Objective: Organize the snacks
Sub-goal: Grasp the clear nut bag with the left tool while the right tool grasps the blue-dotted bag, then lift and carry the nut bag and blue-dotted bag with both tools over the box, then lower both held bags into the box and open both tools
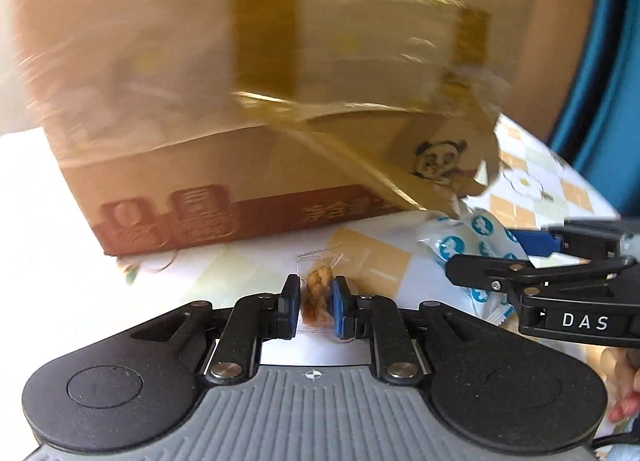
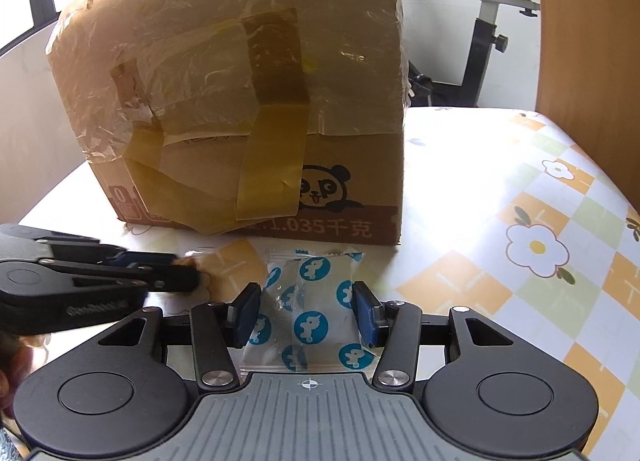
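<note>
Both jaws grip: left gripper (image 1: pixel 316 301) brown snack (image 1: pixel 318 293), right gripper (image 2: pixel 306 315) blue-print packet (image 2: pixel 316 313), near box (image 2: pixel 248 101).

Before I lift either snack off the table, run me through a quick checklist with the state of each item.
1. Left gripper closed on the small clear-wrapped brown snack: ok, pads press both sides.
2. Right gripper around the white packet with blue print: ok, the packet lies between the pads.
3. Right grip firm: cannot tell, the pads look to meet the packet's edges only.
4. Grippers clear of each other: ok, side by side, apart.
5. Cardboard box ready to receive snacks: cannot tell, only taped faces show and no opening.
6. Tablecloth free around the packets: ok.
</note>
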Demonstrator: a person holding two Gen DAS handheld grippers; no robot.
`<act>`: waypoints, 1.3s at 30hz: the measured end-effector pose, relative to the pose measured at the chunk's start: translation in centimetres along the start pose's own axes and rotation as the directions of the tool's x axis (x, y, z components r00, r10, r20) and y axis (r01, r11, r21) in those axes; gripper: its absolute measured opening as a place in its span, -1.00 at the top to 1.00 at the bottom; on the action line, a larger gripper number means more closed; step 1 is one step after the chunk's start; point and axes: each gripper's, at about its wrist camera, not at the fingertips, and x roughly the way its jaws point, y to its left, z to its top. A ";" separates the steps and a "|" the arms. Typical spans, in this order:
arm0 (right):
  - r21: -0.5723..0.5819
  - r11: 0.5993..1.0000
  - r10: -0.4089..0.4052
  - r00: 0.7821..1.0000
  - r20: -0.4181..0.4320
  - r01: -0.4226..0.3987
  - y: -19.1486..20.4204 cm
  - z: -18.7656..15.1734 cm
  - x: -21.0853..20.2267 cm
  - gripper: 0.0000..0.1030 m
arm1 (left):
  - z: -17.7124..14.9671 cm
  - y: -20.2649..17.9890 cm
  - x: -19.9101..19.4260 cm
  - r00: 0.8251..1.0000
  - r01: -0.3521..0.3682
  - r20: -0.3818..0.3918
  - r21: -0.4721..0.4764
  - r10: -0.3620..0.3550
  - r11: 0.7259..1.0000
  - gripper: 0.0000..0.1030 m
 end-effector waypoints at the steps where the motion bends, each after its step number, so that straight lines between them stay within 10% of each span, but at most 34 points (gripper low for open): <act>1: 0.005 1.000 0.001 1.000 -0.001 -0.001 -0.1 0.0 0.0 0.12 | -0.2 0.4 -0.4 1.000 0.001 0.003 -0.025 -0.001 1.000 0.65; 17: 0.074 0.997 -0.035 0.998 0.049 0.031 -1.3 1.0 -2.6 0.15 | -0.4 5.7 -7.5 0.982 -0.071 0.151 -0.243 0.110 0.967 0.65; 26: 0.120 0.987 -0.127 0.968 0.216 0.103 -3.3 4.0 -8.0 0.15 | 3.3 7.9 -15.3 0.909 -0.157 0.342 -0.250 0.239 0.955 0.65; 34: 0.077 0.992 -0.127 0.894 0.430 0.104 -3.5 10.0 -12.8 0.15 | 8.4 8.1 -20.3 0.831 -0.141 0.504 -0.219 0.236 0.966 0.65; 39: -0.011 0.999 -0.036 0.877 0.479 0.047 -2.4 14.4 -12.9 0.15 | 12.2 6.5 -19.1 0.826 -0.109 0.534 -0.158 0.178 0.981 0.65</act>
